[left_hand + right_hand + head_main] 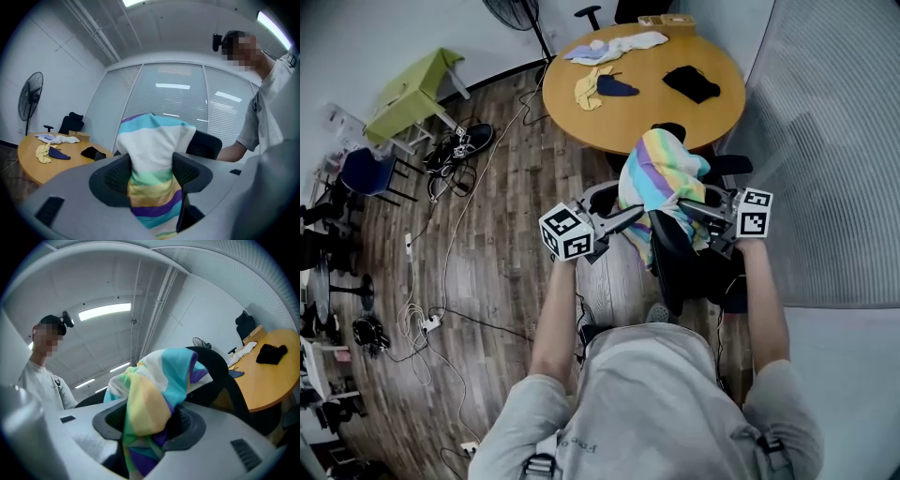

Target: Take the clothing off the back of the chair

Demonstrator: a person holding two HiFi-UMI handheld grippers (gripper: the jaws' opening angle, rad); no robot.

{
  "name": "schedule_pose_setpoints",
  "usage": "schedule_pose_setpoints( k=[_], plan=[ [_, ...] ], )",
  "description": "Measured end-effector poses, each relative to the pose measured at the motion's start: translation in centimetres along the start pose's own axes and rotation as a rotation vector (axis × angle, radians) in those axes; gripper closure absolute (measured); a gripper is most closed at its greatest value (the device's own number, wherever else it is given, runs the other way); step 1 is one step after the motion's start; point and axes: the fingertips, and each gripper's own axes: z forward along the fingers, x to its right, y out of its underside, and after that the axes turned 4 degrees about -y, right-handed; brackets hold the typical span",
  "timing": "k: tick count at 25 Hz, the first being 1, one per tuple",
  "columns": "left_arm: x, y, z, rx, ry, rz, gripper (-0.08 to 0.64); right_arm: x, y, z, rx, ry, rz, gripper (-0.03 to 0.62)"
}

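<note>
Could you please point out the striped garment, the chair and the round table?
striped garment (pixel 661 169): head view, its draped top.
chair (pixel 675 267): head view, its dark backrest.
round table (pixel 647 112): head view, bare wooden top.

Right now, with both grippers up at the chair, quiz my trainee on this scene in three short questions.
1. True or false: the striped garment already lies on the round table.
2. Pick one: what is pinched by the left gripper? A) a cup B) the garment C) nothing
3. Fill in: the garment is draped over the back of a black ___.

Key: 1 false, it is off the table. 2 B. 3 chair.
</note>
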Motion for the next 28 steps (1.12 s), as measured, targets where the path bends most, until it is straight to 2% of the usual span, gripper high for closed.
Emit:
schedule_pose_setpoints(
  k=[7,11,15,22,28],
  plan=[
    [1.0,-0.4,-0.7,-0.002,-0.044,0.029,0.369,-0.7,-0.2,0.1,-0.043,0.095,-0.071,0.445],
    [1.6,-1.0,-1.0,0.022,-0.059,-0.011,0.437,-1.1,-0.4,-0.1,-0.038,0.141,-0.115,0.476],
    [1.5,-1.7,-1.3,0.034,-0.094,-0.053,0.454,-1.2,-0.9,0.0,-0.030,0.202,-0.147,0.489],
    [1.4,-3.5,-2.1,0.041,-0.119,-0.070,0.462,-2.4,-3.2,-0.2,-0.018,0.304,-0.209,0.497],
    [1.5,-5.9,-3.1,0.061,-0.109,-0.046,0.462,-4.1,-5.2,0.7,-0.004,0.444,-0.282,0.497]
  ],
)
